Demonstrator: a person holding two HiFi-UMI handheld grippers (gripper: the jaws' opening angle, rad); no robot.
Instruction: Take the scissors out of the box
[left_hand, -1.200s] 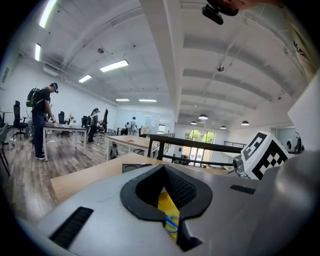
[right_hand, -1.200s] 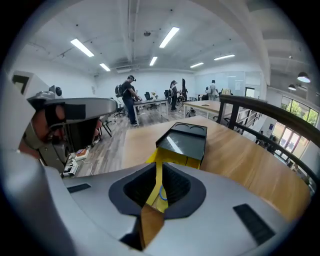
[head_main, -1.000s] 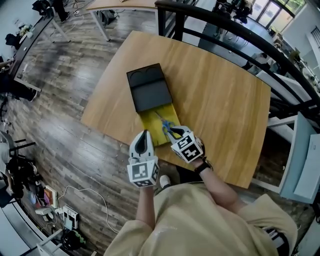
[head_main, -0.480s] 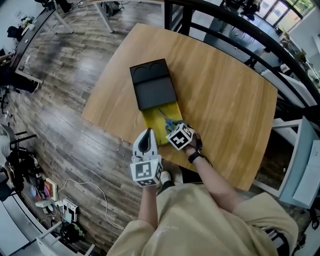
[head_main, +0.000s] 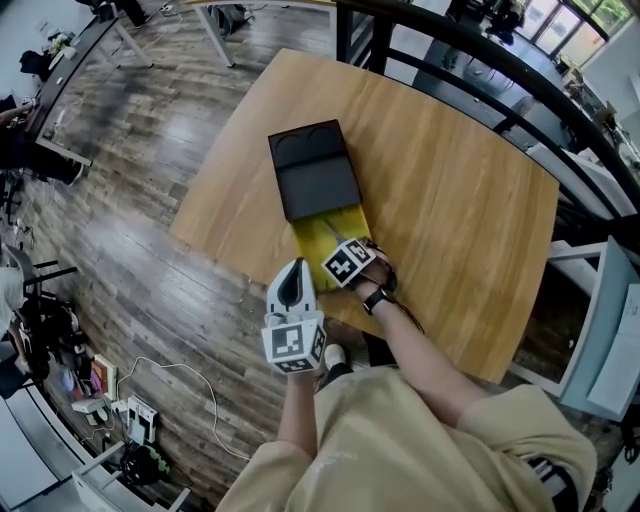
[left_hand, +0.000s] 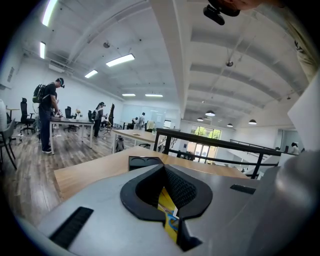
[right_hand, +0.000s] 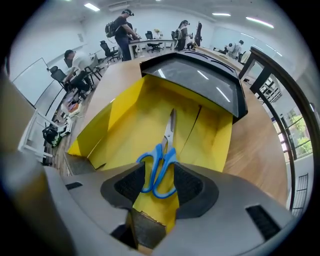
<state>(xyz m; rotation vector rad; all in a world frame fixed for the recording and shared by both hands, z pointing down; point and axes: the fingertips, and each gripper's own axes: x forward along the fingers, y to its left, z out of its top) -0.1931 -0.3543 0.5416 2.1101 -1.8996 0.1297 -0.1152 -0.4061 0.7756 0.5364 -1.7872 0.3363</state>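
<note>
A black box (head_main: 315, 180) lies on the wooden table (head_main: 450, 180), with its yellow inner tray (head_main: 315, 235) slid out toward me. Blue-handled scissors (right_hand: 160, 167) lie in the yellow tray (right_hand: 125, 120), blades pointing at the black box (right_hand: 200, 75). My right gripper (head_main: 340, 250) points steeply down into the tray. Its jaws are opening, and the scissor handles sit between them (right_hand: 156, 182) without the pads pressing. My left gripper (head_main: 292, 270) hovers off the table's near edge, shut and empty (left_hand: 164, 172). The head view hides most of the scissors behind the right gripper.
A dark metal railing (head_main: 500, 80) curves behind the table. The wood floor (head_main: 120, 230) lies to the left, with desks and people far off. The table's near edge (head_main: 250, 275) runs just past the tray's end.
My right gripper dropped and tipped downward onto the tray, and its jaws went from shut to wide apart around the scissor handles. The left gripper stayed put.
</note>
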